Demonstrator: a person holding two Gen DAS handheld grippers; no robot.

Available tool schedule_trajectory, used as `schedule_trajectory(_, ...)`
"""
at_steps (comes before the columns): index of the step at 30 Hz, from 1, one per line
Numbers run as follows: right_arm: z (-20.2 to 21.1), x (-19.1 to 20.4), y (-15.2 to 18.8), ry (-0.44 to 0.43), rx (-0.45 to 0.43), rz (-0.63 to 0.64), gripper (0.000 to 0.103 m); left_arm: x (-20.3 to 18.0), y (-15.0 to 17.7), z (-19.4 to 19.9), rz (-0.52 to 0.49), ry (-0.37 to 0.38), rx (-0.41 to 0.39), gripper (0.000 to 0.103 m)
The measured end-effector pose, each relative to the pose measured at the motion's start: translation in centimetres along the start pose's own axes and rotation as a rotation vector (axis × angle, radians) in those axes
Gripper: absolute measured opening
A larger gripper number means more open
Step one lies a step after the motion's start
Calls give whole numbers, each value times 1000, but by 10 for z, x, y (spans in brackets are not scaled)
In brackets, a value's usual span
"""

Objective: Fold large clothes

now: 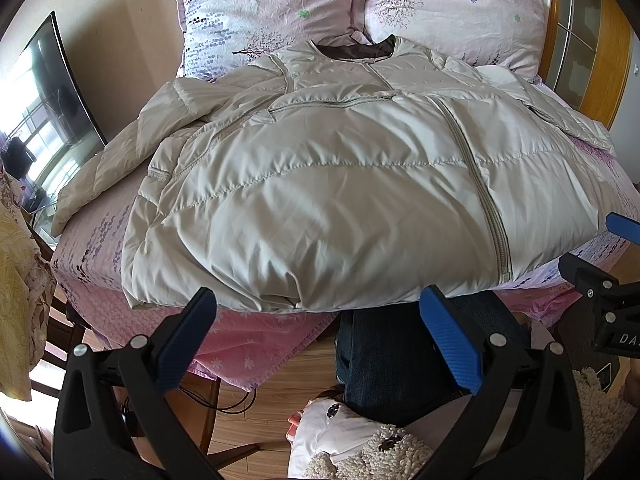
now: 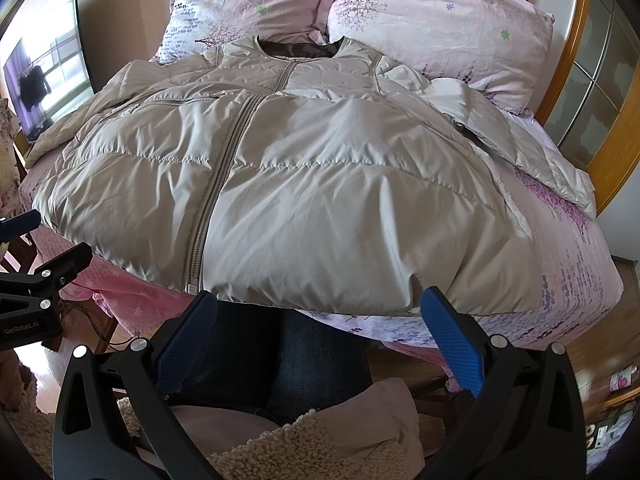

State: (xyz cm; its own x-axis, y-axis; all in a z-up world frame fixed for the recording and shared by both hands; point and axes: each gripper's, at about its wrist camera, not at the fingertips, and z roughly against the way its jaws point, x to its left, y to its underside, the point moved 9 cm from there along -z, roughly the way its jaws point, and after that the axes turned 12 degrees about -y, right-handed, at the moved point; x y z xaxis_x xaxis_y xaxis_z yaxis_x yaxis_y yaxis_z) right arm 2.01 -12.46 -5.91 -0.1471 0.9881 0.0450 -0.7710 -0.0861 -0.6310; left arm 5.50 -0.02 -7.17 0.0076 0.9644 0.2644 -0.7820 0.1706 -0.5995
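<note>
Puffy beige jacket (image 1: 320, 184) lies flat on the bed (image 1: 92, 240), zipped. We hold our left gripper (image 1: 320, 336) and right gripper (image 2: 320, 332) wide, holding nothing. The slippery cloth could slide out if we pinch too little

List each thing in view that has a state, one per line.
jacket: spread flat on the bed, front up, zipped shut, unfolded
left gripper: open, empty, short of the hem
right gripper: open, empty, short of the hem
pillows: propped at the headboard, jacket collar against them
</note>
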Motion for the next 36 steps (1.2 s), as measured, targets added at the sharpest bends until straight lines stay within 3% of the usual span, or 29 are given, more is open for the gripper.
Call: schedule_trajectory(36, 2, 1, 0, -21, -4, -15, 102, -1, 1, -1, 1, 2, -1, 101)
